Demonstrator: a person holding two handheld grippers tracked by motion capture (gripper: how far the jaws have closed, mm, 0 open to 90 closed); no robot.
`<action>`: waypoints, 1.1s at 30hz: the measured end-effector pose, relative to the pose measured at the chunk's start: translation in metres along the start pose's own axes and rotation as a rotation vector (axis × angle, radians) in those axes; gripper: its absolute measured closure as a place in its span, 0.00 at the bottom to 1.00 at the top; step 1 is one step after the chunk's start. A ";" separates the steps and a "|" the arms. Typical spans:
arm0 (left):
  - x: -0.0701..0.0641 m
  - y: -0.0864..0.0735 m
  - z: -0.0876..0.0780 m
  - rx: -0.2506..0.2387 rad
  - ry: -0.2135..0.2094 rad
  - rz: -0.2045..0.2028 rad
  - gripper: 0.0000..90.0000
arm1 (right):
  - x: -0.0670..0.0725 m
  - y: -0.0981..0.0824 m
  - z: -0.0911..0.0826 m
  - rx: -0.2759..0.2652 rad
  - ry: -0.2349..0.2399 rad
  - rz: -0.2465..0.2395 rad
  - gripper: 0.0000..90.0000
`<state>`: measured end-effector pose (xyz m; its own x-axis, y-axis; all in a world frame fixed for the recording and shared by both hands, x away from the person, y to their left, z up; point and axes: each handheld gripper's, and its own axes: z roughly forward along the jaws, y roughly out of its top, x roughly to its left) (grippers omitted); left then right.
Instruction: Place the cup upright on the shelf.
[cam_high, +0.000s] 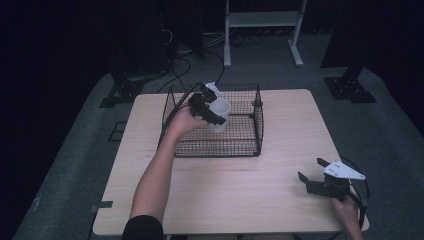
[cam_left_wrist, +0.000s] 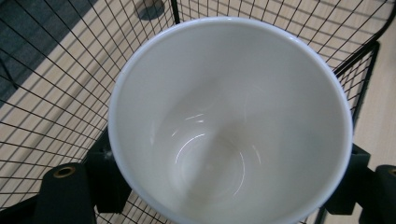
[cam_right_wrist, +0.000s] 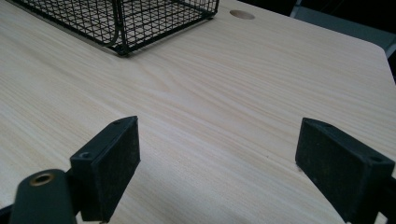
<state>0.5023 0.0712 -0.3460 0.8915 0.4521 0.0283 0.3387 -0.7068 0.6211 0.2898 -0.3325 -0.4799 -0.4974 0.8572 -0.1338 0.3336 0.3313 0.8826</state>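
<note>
On the table, far half: a black wire basket (cam_high: 212, 122) stands with its open top upward, toward 12 o'clock from the table's middle.
Surface: a pale wood-grain table (cam_high: 235, 200) with rounded corners; a round hole (cam_right_wrist: 242, 14) sits near one far corner in the right gripper view.
Cup: a white cup (cam_high: 218, 115), mouth up and tilted, sits inside the basket's walls at about 11 o'clock from the table's middle; whether it touches the basket floor cannot be told.
Left gripper (cam_high: 205, 107): jaws clamped on the cup, one pad at each side of its wall in the left gripper view.
Right gripper (cam_high: 314, 175): at 4 o'clock, near the table's edge, jaws spread wide, nothing between them.
Room: dark; grey carpet (cam_high: 390, 140), black cables (cam_high: 182, 65) and a white frame (cam_high: 262, 30) beyond the table at 12 o'clock.
</note>
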 end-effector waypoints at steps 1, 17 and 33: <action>0.000 0.000 0.003 0.000 -0.005 -0.006 0.23 | 0.000 0.000 0.000 0.000 0.001 0.000 0.15; 0.008 -0.006 0.034 0.024 -0.042 -0.027 0.23 | 0.000 0.000 -0.001 -0.006 0.002 0.003 0.15; 0.015 -0.010 0.054 0.040 -0.088 -0.060 0.23 | -0.001 0.000 -0.001 -0.012 0.006 0.002 0.15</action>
<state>0.5282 0.0560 -0.3939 0.8917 0.4459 -0.0774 0.4022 -0.7022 0.5875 0.2895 -0.3337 -0.4799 -0.5015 0.8555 -0.1290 0.3248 0.3244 0.8884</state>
